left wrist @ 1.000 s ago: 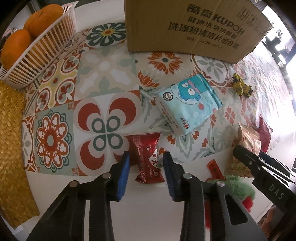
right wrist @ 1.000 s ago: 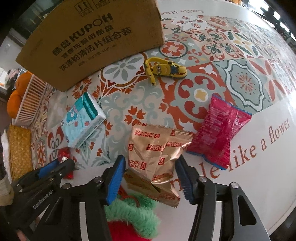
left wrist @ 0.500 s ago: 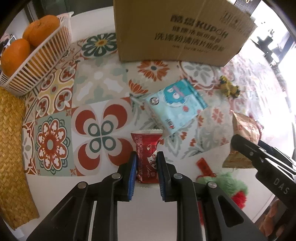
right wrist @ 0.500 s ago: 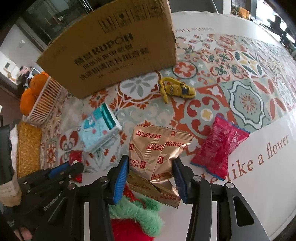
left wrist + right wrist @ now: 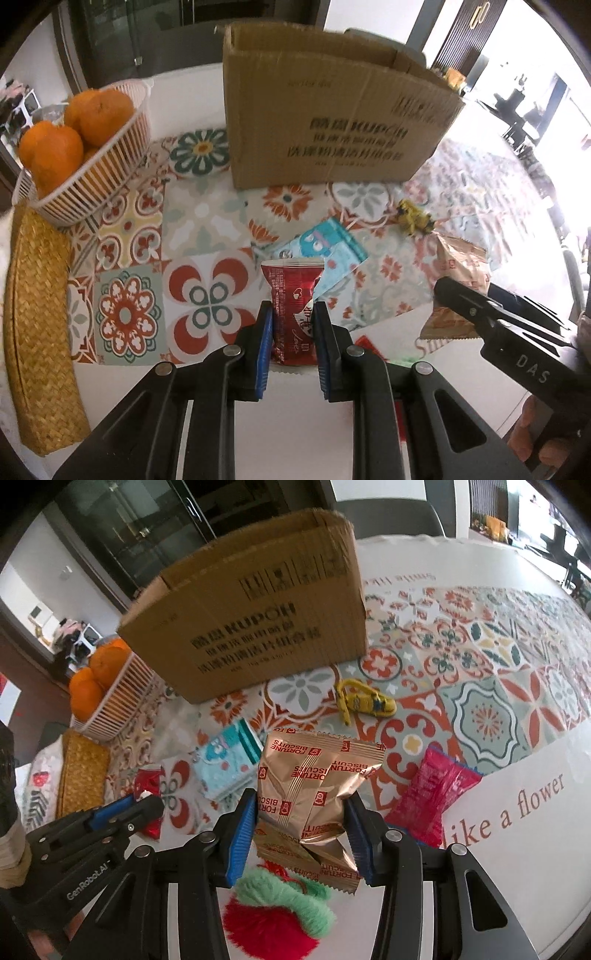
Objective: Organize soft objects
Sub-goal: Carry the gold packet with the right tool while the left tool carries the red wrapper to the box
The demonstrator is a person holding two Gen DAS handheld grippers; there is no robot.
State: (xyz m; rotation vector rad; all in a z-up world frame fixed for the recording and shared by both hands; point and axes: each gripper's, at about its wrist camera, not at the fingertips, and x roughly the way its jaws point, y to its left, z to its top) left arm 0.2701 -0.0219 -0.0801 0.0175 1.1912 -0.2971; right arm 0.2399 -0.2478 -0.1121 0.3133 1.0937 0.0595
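Note:
My left gripper (image 5: 292,325) is shut on a small red snack packet (image 5: 292,295) and holds it raised above the table. My right gripper (image 5: 301,819) is shut on a gold Fortune Biscuits bag (image 5: 314,779), also lifted. An open cardboard box (image 5: 325,122) stands at the back; it also shows in the right wrist view (image 5: 258,620). A light blue tissue pack (image 5: 325,251), a yellow minion toy (image 5: 364,701), a pink snack packet (image 5: 436,794) and a red and green plush toy (image 5: 277,912) lie on the patterned tablecloth.
A white basket of oranges (image 5: 85,166) stands at the back left on a woven mat (image 5: 37,314). The right gripper's body (image 5: 517,332) reaches in from the right in the left wrist view. The table's white edge runs along the front.
Both grippers closed on their packets and lifted them off the table. The views rose and tilted up, so the box's open top now shows.

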